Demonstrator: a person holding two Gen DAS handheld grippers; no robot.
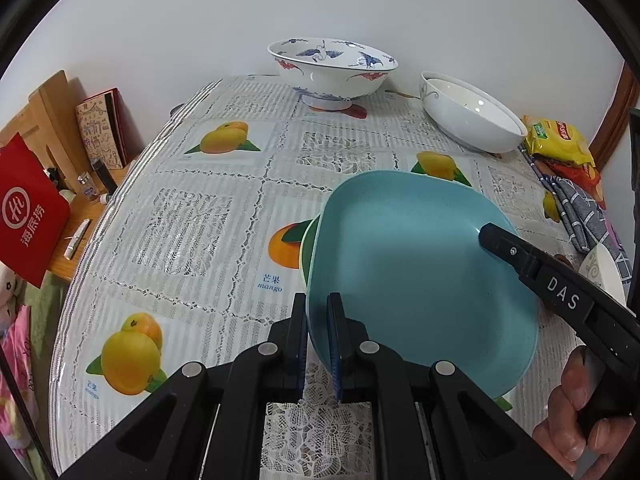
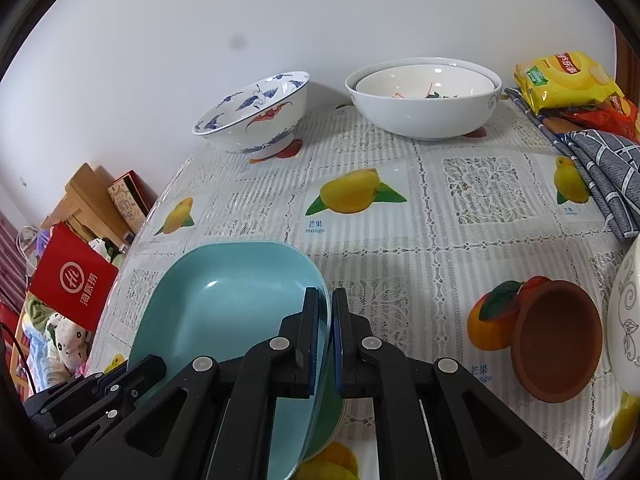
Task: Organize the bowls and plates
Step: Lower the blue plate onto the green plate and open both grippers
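- The blue plate (image 1: pixel 420 280) was a matte, faintly speckled turquoise dish, squarish with rounded corners and a shallow raised rim.
- It sat at the near middle of the table (image 1: pixel 208 208), directly over a green plate (image 1: pixel 307 248) of which only a thin edge showed at its left and near sides.
- The left gripper (image 1: pixel 318 320) was clamped tight on the blue plate's near-left rim, one finger on each face of the edge.
- The right gripper (image 2: pixel 325 312) was pinched shut on the opposite rim in the same way; whether its fingers also caught the green plate could not be told.
- Counted: two plates; at the far edge one blue-and-white patterned bowl (image 1: pixel 332 68) and a white bowl (image 2: pixel 424 100).
- The right wrist view showed a second, smaller white bowl (image 2: pixel 424 80) nested inside that white bowl, a brown clay bowl (image 2: pixel 556 340) tipped on its side at the near right, and the edge of another white dish (image 2: pixel 626 312) just right of it.
- The left wrist view showed a hand (image 1: pixel 576 412) gripping the right gripper's handle.
- A yellow snack bag (image 2: pixel 560 76) and a grey cloth (image 2: pixel 604 168) lay at the far right.
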